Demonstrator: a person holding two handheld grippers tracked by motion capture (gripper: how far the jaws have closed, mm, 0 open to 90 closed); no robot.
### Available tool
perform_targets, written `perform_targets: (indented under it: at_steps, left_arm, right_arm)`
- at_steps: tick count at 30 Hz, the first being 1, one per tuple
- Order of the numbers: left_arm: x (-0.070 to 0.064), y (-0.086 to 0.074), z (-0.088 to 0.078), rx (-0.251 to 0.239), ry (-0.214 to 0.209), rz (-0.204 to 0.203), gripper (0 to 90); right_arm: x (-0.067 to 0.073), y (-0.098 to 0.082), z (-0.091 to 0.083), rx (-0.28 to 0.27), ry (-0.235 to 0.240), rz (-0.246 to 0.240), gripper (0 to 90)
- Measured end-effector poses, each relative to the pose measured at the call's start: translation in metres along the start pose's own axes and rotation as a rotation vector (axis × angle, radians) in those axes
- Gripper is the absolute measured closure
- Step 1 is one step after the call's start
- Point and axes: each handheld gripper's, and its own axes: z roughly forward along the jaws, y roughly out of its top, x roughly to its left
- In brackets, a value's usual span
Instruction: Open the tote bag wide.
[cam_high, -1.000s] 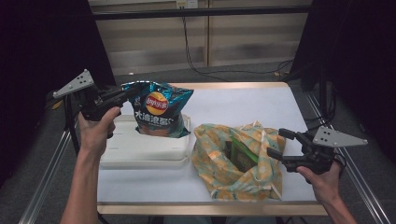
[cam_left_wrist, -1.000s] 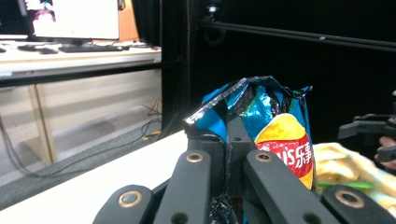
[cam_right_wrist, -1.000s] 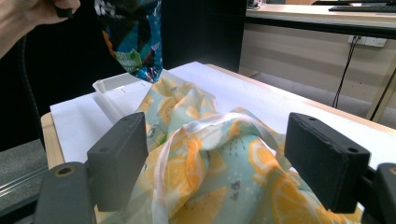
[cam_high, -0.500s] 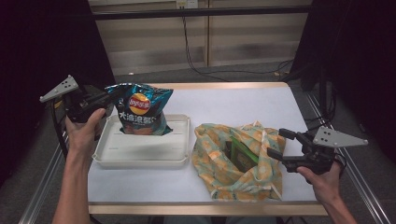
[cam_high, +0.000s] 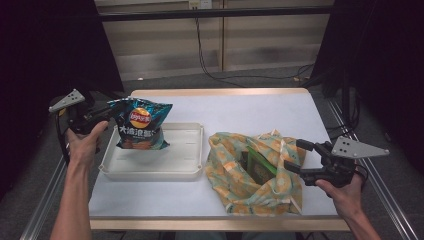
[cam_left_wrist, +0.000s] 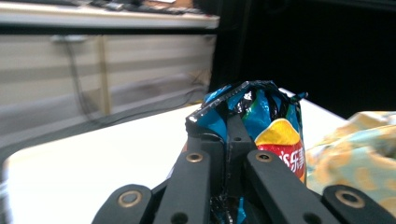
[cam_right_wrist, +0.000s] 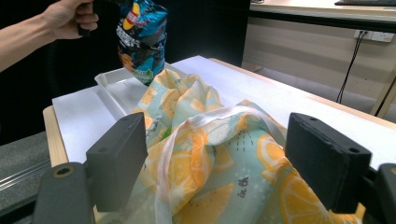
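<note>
High view: the left gripper pinches the top corner of the chip bag, which hangs over the white tray; puffed and light, it should swing, not strain; the right gripper waits wide open at the cloth bag.

Left gripper view: jaws clamped on the crimped seal, the firmest place to hold; the foil below is slick, its contents brittle.

Right gripper view: both pads stand apart, with soft, limp cloth between them, unpressed.
</note>
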Motion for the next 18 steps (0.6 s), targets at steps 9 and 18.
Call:
perform_targets:
  at_steps: [9,18]
  left_arm:
    - [0.027,-0.022,0.008,0.012,0.016,-0.072,89.6]
    - [0.039,-0.015,0.026,0.027,0.06,-0.065,88.9]
  right_arm:
    - [-0.002,-0.002,0.001,0.003,-0.001,0.013,20.9]
    - [-0.002,-0.003,0.001,0.004,-0.003,0.014,20.9]
